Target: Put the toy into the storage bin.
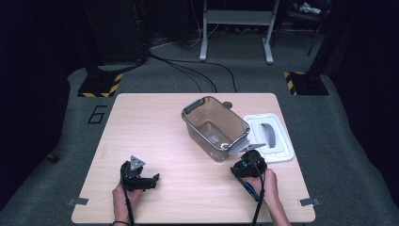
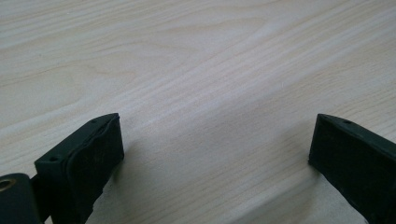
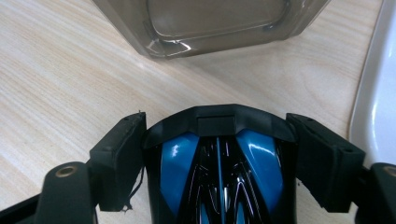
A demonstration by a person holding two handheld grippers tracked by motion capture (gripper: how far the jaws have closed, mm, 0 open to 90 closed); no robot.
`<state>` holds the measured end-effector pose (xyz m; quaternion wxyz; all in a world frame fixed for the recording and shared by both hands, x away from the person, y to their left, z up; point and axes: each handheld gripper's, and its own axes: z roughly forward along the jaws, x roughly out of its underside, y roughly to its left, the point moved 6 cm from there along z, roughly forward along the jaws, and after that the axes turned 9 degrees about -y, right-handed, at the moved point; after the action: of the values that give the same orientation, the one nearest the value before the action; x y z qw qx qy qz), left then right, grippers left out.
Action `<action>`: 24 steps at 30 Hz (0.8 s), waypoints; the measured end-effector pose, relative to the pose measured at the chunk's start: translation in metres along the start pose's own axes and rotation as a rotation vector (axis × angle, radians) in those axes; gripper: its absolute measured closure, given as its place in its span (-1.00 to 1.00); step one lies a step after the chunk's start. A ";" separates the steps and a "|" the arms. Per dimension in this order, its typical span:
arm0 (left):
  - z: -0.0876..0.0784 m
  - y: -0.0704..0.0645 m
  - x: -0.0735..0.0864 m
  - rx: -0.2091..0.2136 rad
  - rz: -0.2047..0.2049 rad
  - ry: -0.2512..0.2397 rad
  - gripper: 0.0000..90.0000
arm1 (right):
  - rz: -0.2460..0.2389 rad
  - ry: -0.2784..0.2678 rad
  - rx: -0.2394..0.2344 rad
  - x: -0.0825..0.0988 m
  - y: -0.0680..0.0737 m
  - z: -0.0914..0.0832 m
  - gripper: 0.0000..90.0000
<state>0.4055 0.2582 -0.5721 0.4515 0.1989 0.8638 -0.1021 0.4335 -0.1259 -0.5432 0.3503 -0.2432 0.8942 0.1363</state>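
Mouse (image 3: 219, 172), black and blue, sits clamped in our right tongs (image 1: 248, 165) just short of the clear tub (image 1: 215, 127). We should lift it above the near rim before tipping it in. Left tongs (image 1: 141, 178) rest wide over bare desk (image 1: 155, 127); the white lid (image 1: 273, 136) crowds the right.

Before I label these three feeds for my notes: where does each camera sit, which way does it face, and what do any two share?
High view: above the person's side, looking forward and down on the table; both hands with tongs enter from below.
Left gripper view: rides the left tongs, facing bare tabletop, jaws apart.
Right gripper view: rides the right tongs, clamped on a blue-black mouse, facing the brown bin.
Shared: bin and white lid in high and right views.
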 end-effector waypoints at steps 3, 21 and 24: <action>0.000 0.000 0.000 -0.001 0.000 0.001 -0.93 | 0.008 0.015 -0.009 0.002 0.000 0.002 -0.58; 0.000 0.000 0.000 0.001 -0.001 0.000 -0.93 | 0.011 -0.012 0.009 0.000 -0.004 -0.009 -0.48; 0.000 0.000 0.000 0.001 -0.001 0.002 -0.93 | 0.018 -0.029 0.012 -0.002 -0.005 -0.014 -0.48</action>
<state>0.4055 0.2582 -0.5721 0.4507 0.1985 0.8642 -0.1026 0.4298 -0.1355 -0.5327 0.3633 -0.2312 0.8920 0.1374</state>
